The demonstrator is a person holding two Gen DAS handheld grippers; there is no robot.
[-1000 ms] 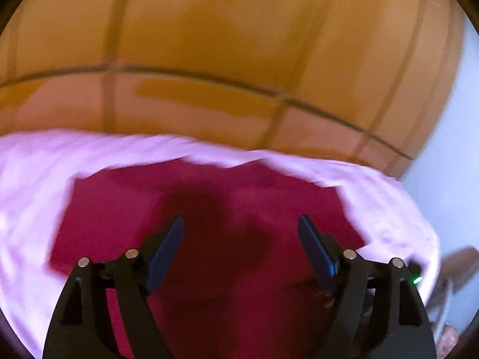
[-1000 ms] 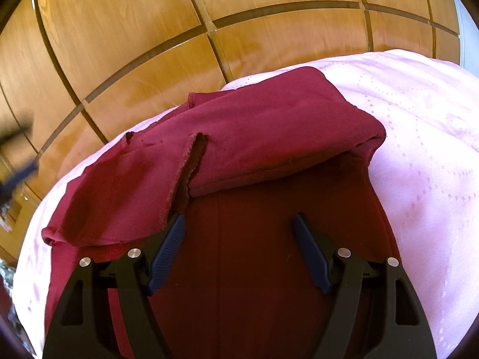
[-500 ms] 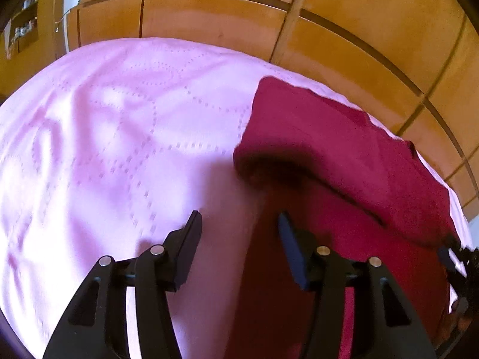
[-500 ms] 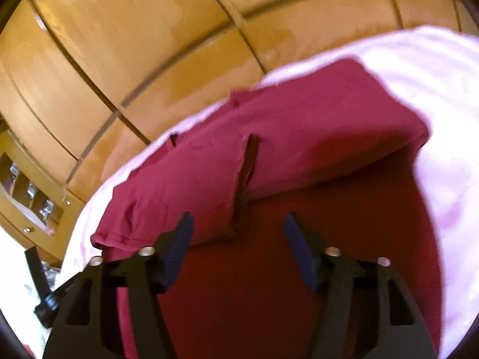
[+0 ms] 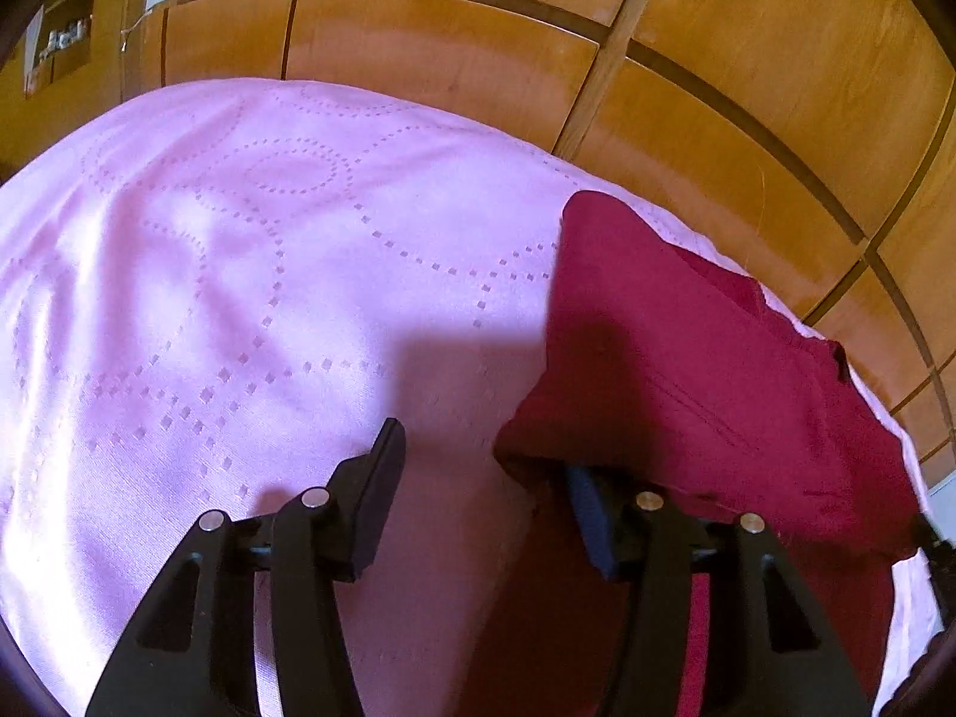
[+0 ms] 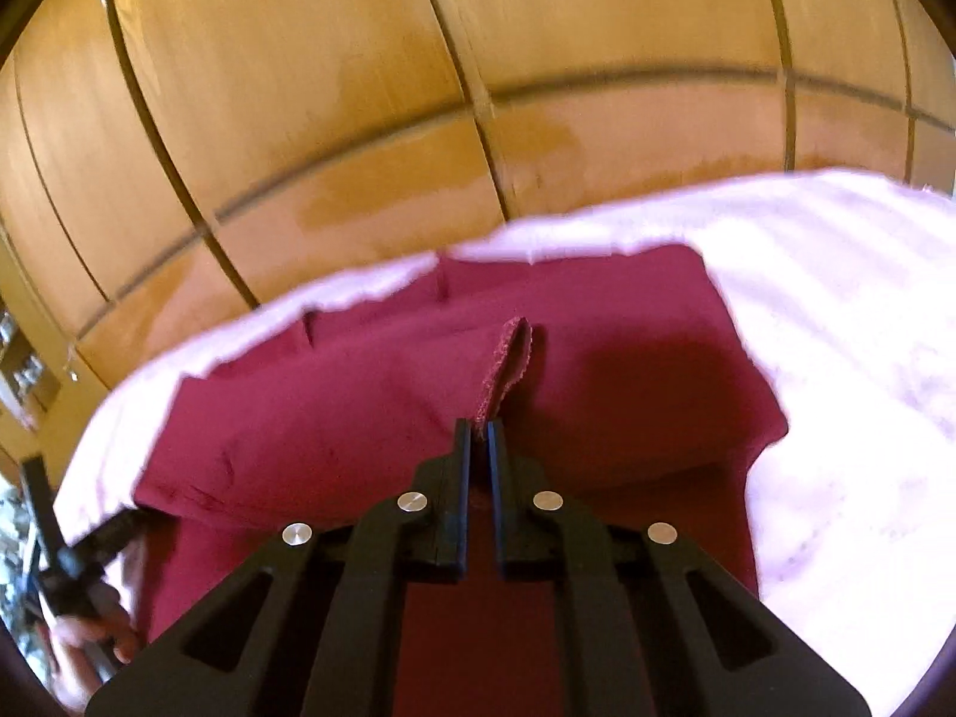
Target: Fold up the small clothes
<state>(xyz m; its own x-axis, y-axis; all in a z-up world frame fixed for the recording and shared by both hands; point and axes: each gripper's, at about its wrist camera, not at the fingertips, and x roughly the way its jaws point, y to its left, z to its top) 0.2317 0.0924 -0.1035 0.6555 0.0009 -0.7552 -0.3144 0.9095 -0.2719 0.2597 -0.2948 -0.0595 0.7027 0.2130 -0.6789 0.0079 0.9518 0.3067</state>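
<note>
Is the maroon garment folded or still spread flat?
Partly folded: the maroon garment has an upper layer doubled over a lower one, and the right gripper pinches a raised edge.

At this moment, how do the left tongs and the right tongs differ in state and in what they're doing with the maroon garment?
The left tongs stand wide open, while the right tongs are shut on a raised hem of the maroon garment. The left tongs straddle the garment's folded corner, one finger over the pink bedcover and one partly under the cloth; the right tongs sit over the garment's middle. Both are black two-finger tongs pointing toward the wooden panelling.
</note>
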